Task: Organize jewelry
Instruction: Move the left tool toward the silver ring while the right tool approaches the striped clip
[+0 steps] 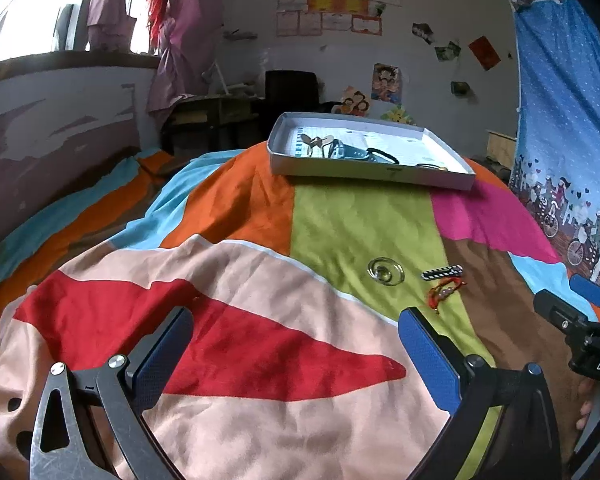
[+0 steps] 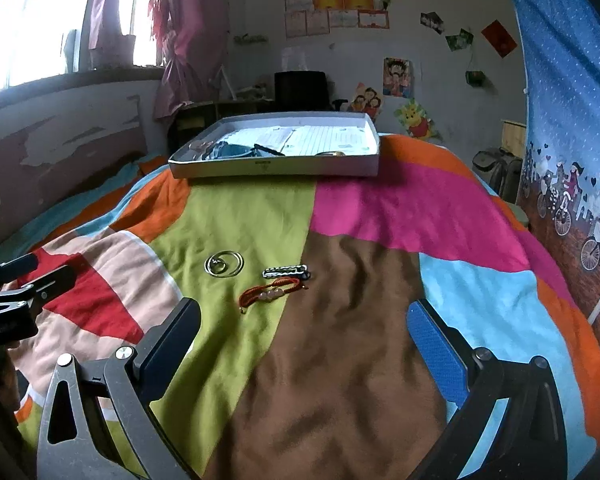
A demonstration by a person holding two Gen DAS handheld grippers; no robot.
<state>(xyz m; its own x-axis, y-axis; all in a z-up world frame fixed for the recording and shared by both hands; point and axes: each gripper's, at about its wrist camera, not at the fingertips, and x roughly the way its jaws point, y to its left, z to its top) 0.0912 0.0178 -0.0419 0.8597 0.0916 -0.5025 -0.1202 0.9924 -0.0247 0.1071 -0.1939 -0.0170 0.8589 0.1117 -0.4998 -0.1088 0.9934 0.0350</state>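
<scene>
A silver ring bangle (image 1: 386, 271) (image 2: 224, 264), a black-and-white hair clip (image 1: 442, 271) (image 2: 286, 271) and a red beaded bracelet (image 1: 446, 291) (image 2: 270, 291) lie on the green patch of the bedspread. A shallow white box (image 1: 364, 170) (image 2: 276, 168) at the far end holds several pieces of jewelry. My left gripper (image 1: 296, 340) is open and empty, low over the bedspread, left of the three items. My right gripper (image 2: 304, 332) is open and empty, just short of the bracelet. Each gripper shows at the edge of the other's view.
The bed is covered by a patchwork bedspread (image 2: 360, 320) of many colours. A blue patterned curtain (image 2: 568, 120) hangs on the right. A window wall (image 1: 60, 120) runs along the left; a dark desk and chair (image 2: 300, 88) stand behind the bed.
</scene>
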